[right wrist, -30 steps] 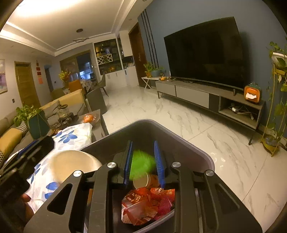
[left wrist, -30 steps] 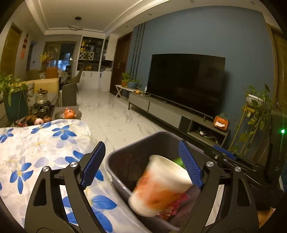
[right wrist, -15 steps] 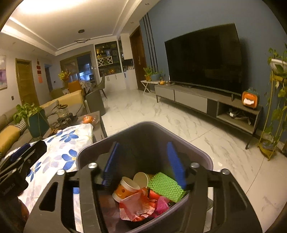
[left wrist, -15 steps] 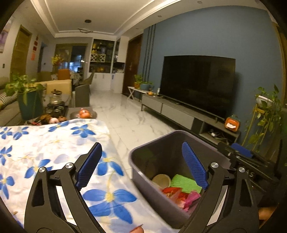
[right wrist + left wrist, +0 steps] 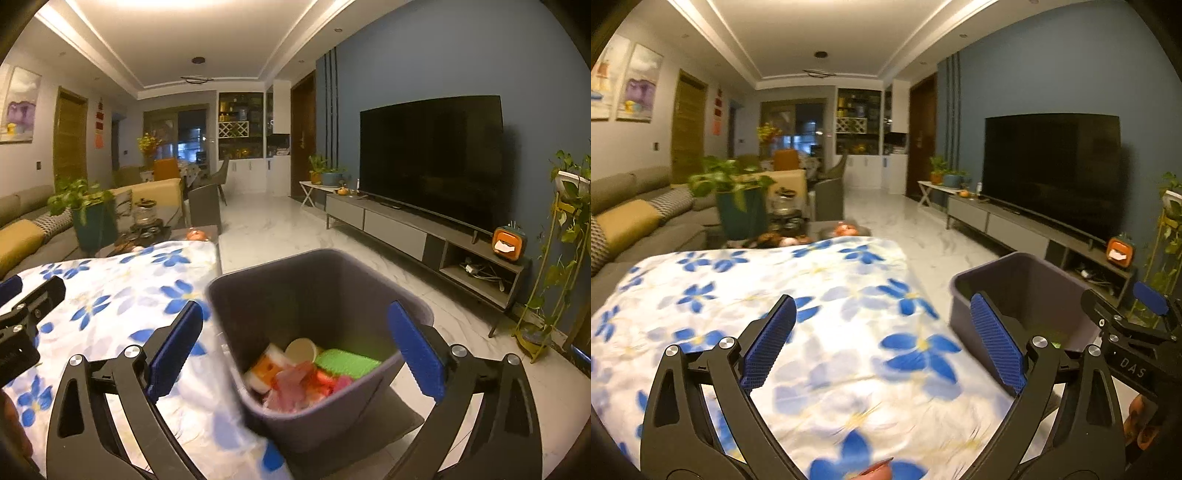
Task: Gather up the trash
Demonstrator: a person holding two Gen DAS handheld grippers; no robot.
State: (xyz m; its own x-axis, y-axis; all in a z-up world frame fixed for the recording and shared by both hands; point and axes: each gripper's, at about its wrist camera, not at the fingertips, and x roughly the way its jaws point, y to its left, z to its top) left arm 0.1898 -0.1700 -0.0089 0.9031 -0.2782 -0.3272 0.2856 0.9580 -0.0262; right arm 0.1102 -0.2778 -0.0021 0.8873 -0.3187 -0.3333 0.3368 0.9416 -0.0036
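Observation:
A dark grey trash bin (image 5: 317, 295) stands on the floor against the table's right edge, also in the left wrist view (image 5: 1034, 291). Inside it lie an orange-and-white paper cup (image 5: 267, 367), a second cup (image 5: 300, 349), a green textured sponge (image 5: 345, 363) and red and pink wrappers (image 5: 299, 384). My right gripper (image 5: 295, 350) hangs open above the bin with nothing between its blue pads. My left gripper (image 5: 882, 343) is open and empty over the white cloth with blue flowers (image 5: 812, 317). The right gripper's body (image 5: 1126, 328) shows at the left view's right edge.
Past the cloth stand a potted plant (image 5: 738, 199), jars and fruit on a low table (image 5: 798, 236). A sofa (image 5: 635, 221) runs along the left. A TV (image 5: 432, 158) on a long cabinet (image 5: 424, 236) lines the right wall, with a plant stand (image 5: 565, 258) nearby. Marble floor lies between.
The left gripper let the paper cup fall into the bin, then swung left over the cloth. The right gripper opened, dropped the green sponge into the bin and drew back.

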